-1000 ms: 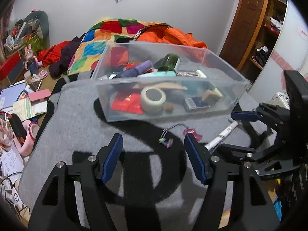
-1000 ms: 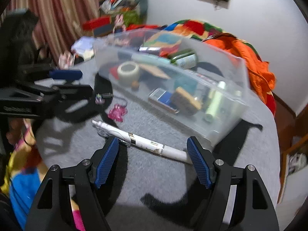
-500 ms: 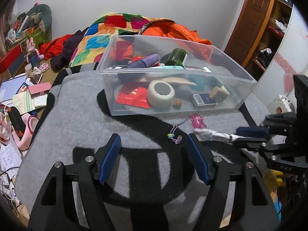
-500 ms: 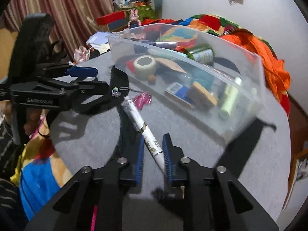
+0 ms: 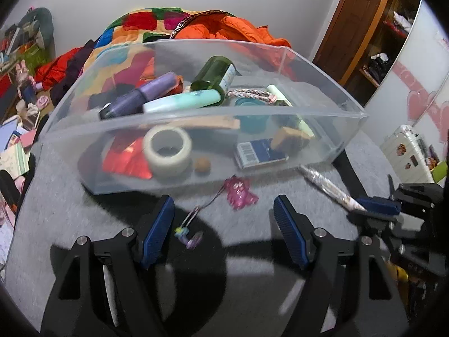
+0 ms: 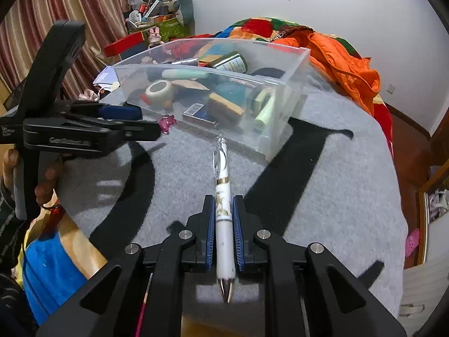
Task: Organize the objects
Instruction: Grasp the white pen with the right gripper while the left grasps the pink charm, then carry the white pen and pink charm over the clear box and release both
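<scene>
While right tongs (image 6: 223,224) clamp pen (image 6: 222,185), left tongs (image 5: 221,230) gape empty — pink charm (image 5: 240,192) just ahead, clear bin (image 5: 196,112) beyond.

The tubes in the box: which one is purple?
The purple tube at the back left, lying on the mint-green tube. The pale green one lies at the right.

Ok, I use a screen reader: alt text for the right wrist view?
The right tongs grip a white pen above a grey cloth. Ahead stands a clear bin of small items, with the open left tongs near a pink charm.
</scene>
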Demonstrator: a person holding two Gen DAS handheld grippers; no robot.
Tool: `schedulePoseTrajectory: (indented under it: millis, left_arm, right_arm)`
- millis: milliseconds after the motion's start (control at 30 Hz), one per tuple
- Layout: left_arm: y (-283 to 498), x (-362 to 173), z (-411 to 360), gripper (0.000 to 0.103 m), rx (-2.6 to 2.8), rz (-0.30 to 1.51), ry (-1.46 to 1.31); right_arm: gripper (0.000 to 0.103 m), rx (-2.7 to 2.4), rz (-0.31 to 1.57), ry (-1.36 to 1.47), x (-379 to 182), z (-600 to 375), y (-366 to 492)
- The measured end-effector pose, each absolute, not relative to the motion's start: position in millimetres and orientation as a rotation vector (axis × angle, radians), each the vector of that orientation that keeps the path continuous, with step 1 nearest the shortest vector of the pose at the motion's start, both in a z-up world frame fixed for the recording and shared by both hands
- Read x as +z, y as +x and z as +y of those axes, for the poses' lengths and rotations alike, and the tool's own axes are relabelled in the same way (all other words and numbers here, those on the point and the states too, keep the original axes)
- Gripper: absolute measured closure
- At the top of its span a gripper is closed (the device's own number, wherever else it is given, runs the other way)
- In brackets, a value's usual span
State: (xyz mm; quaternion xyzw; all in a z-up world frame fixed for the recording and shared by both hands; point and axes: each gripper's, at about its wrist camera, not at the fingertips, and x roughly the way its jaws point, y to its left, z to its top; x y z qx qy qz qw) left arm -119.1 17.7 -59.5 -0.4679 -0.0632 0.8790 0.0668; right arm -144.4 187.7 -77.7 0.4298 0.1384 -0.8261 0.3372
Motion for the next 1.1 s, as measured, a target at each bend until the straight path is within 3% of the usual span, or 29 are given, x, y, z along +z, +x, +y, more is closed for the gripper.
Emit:
schedulePoseTrajectory:
  millis: [233, 333, 367, 400, 1100]
  left_arm:
    - [-123, -65, 32, 0.047, 2.706, -0.114, -1.409]
    - [-123, -66, 32, 0.063, 2.738, -0.110, -1.397]
    - [-123, -66, 31, 0.076, 2.753, -0.123, -1.390]
    - [-122, -66, 31, 0.081, 2.749, -0.136, -1.377]
    - [-74, -36, 22, 0.081, 2.763, -0.230, -1.216]
  right_arm:
    - [0.088, -2.149, 0.342, 1.112, -80, 180, -152]
    - [0.087, -2.170, 0.316, 1.108, -82, 177, -155]
    - [0.087, -2.178, 0.304, 1.106, -82, 176, -155]
    - [0.088, -2.183, 0.292, 1.107, -83, 175, -156]
    - [0.090, -2.168, 0.098, 0.995, -47, 165, -140]
